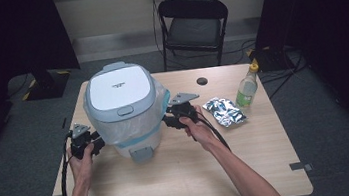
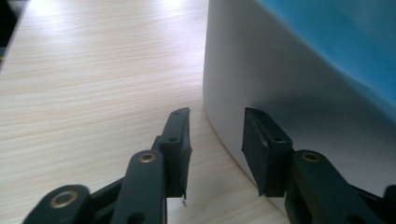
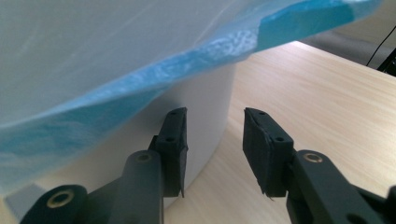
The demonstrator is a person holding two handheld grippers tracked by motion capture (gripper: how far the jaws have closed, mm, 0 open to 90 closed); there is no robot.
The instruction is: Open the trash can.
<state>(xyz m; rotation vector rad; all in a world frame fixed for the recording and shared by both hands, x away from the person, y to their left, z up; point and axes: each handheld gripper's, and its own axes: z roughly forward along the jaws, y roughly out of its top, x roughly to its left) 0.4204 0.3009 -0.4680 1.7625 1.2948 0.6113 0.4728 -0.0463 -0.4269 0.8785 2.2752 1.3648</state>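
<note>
Centre frame: both open, empty grippers, left (image 1: 98, 143) and right (image 1: 166, 120), flank the lidded bin (image 1: 122, 109); bag (image 1: 161, 99) overhanging, nothing gripped yet.

Bright tabletop, dark surroundings; close-ups softly blurred.

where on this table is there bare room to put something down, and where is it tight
The widest bare patch is the near half of the table, in front of the bin and between the forearms. A smaller free strip lies along the far right edge, behind the foil packet and bottle. It is tight on both sides of the bin, where the left gripper and right gripper sit.
</note>
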